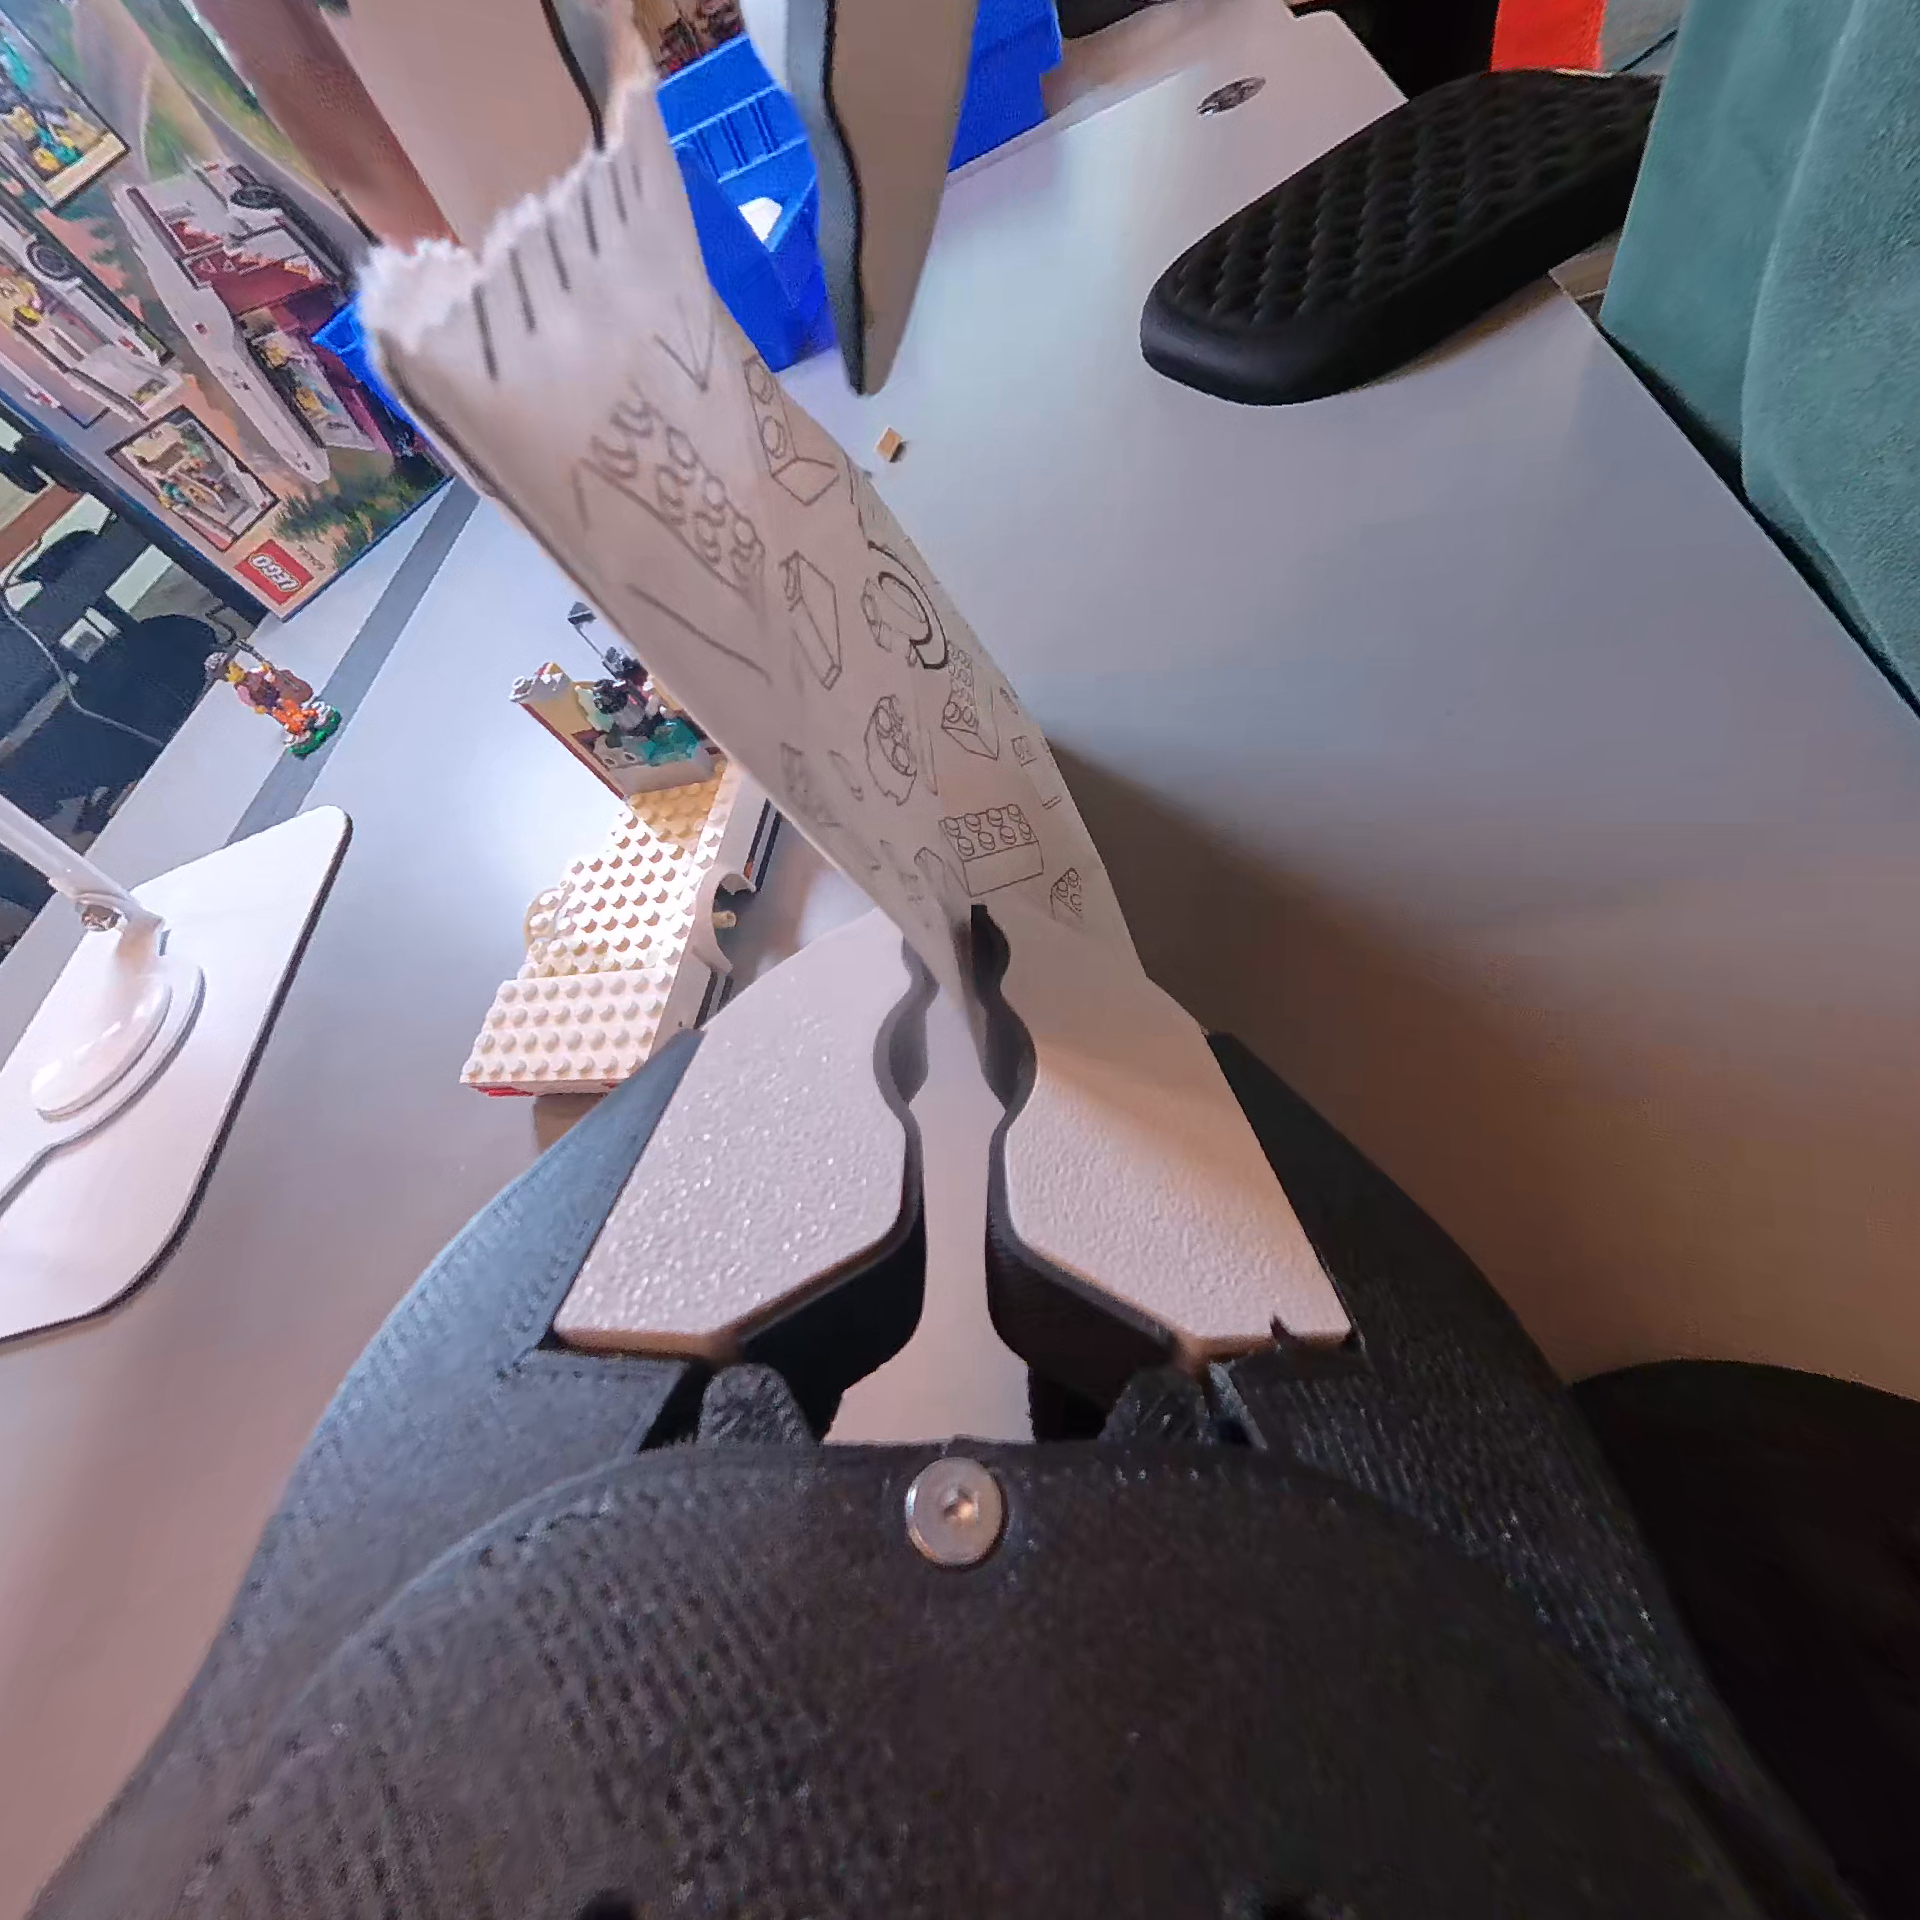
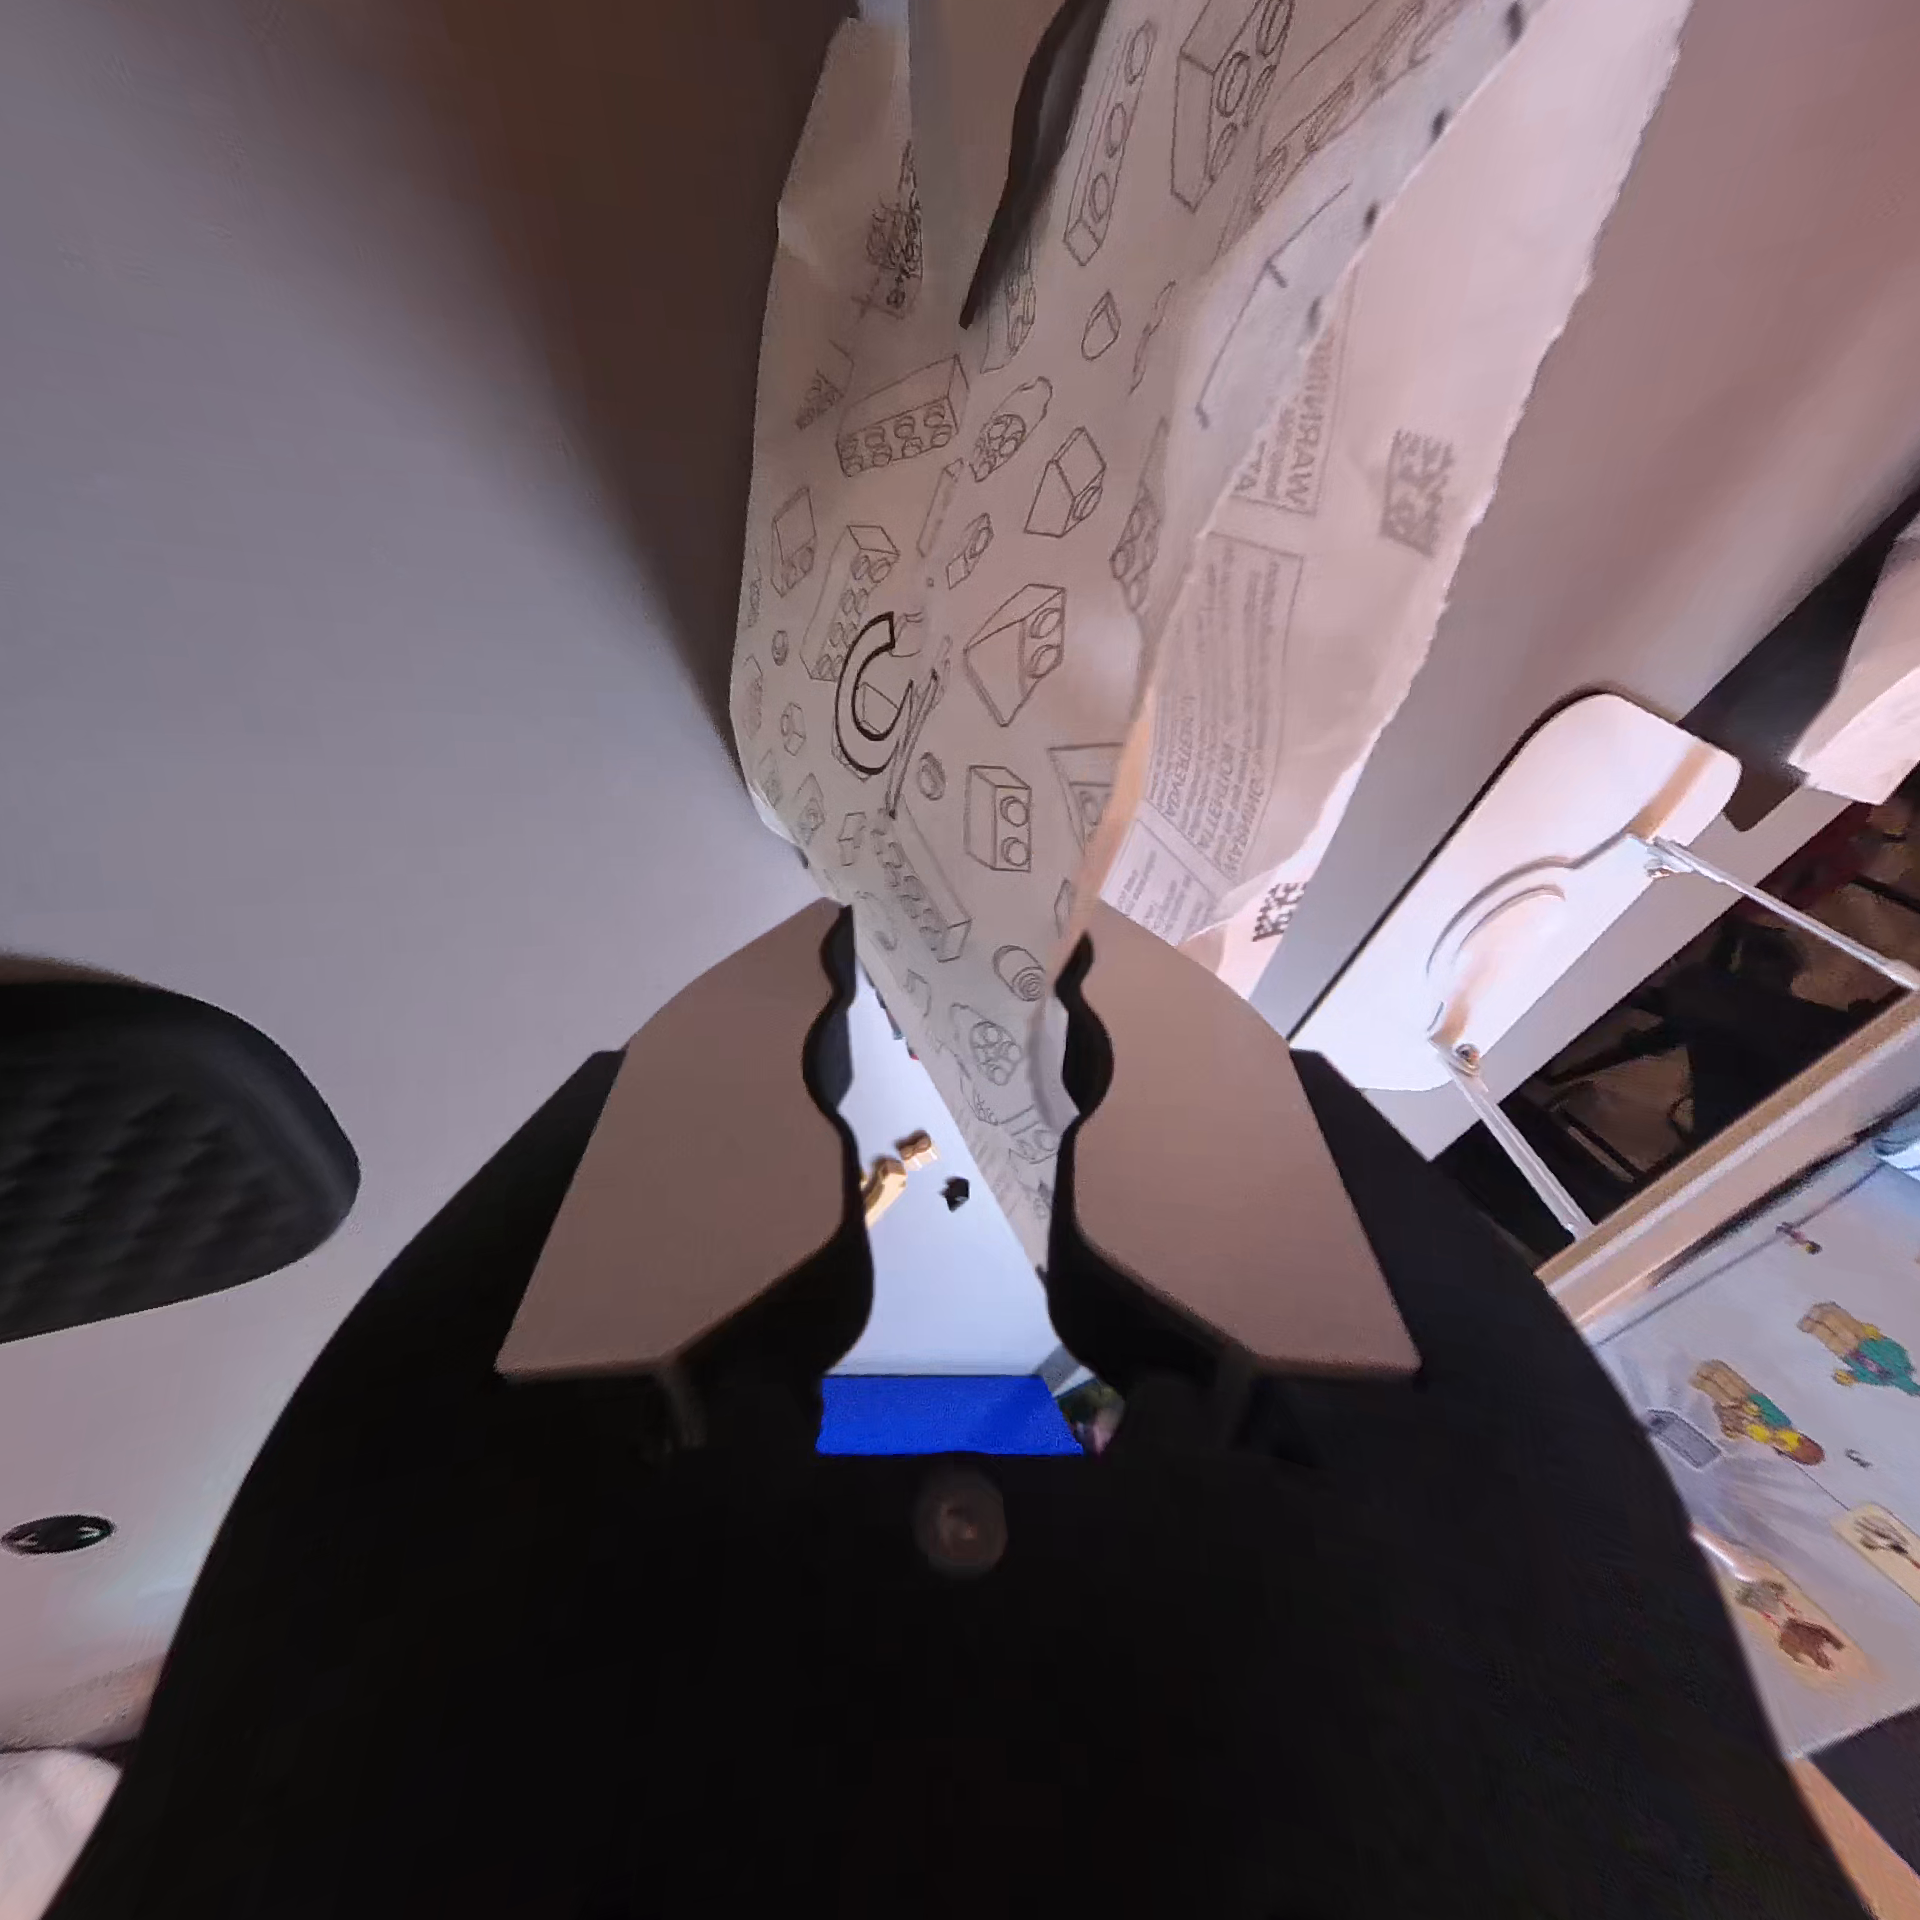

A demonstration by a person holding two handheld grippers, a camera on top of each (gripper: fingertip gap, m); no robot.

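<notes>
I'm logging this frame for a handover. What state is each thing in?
Left gripper: shut on the paper bag.
Right gripper: open, jaws apart around the bag.
Paper bag: torn open, held above the table.
Cream brick build: partly assembled, resting on the table.
Blue bin: upright.

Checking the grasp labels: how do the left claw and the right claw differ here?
Left claw has fingertips nearly closed; right claw has them well apart. Left claw pinches the printed paper bag; in the right claw the bag merely passes between. Both meet the same bag.
</notes>
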